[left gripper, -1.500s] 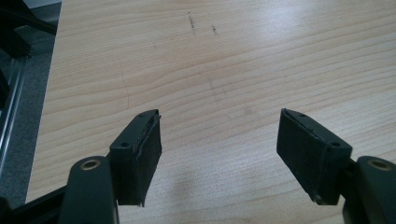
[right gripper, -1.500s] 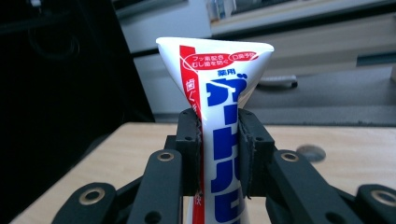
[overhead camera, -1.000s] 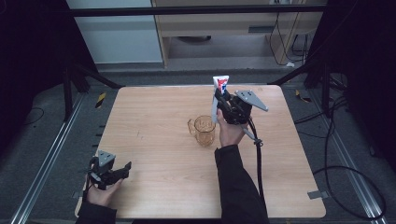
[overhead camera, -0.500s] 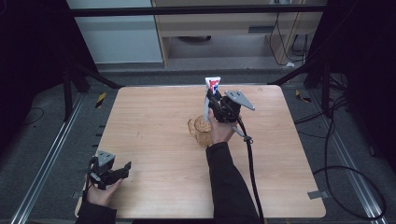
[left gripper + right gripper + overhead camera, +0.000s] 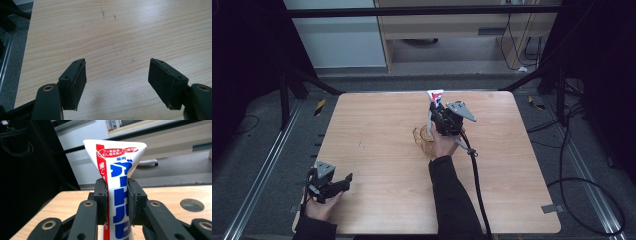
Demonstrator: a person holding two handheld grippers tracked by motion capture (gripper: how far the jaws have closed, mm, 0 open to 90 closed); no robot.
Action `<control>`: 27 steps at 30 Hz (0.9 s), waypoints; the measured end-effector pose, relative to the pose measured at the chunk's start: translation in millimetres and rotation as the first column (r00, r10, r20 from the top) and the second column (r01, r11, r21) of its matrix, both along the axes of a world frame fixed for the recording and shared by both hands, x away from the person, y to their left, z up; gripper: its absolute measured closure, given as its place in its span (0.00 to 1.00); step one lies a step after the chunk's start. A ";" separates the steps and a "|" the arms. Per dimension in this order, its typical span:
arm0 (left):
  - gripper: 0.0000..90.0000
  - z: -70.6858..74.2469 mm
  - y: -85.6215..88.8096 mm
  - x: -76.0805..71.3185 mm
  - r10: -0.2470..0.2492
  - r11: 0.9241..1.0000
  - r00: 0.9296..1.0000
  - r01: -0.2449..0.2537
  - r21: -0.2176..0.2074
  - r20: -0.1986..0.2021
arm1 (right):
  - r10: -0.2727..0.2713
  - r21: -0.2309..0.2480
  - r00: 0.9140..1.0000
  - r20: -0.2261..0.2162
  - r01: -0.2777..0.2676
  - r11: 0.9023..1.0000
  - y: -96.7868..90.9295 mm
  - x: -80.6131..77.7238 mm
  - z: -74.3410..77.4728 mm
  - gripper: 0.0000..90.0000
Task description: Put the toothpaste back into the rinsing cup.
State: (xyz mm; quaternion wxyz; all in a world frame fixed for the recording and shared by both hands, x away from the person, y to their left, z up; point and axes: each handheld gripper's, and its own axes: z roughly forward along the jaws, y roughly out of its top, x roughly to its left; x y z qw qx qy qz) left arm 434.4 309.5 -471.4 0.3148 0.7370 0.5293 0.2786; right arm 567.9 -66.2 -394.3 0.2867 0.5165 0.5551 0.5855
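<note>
The white toothpaste tube, printed with blue and red Japanese lettering, stands upright, pinched between the pads of the right gripper. The high view places it right above an amber glass cup at mid-table. The left gripper rests spread and empty at the near-left corner.

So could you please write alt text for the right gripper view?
The right gripper clamps an upright white toothpaste tube with blue and red print between its black jaws. A wooden table and a dark room lie behind.
</note>
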 end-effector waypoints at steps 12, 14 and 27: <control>0.33 -0.2 0.1 0.2 0.000 1.000 1.000 0.000 0.001 0.000 | 0.006 -0.031 0.998 -0.059 -0.008 0.999 5.4 3.0 -24.2 0.80; 0.33 -0.4 0.1 0.3 -0.001 1.000 1.000 0.001 0.002 -0.001 | 0.009 -0.029 0.998 -0.062 -0.011 1.000 6.2 1.7 -27.4 0.80; 0.33 -0.7 -0.9 0.4 -0.003 1.000 1.000 0.003 0.006 -0.002 | 0.049 -0.129 0.983 -0.180 -0.073 0.989 8.8 -10.0 -33.6 0.75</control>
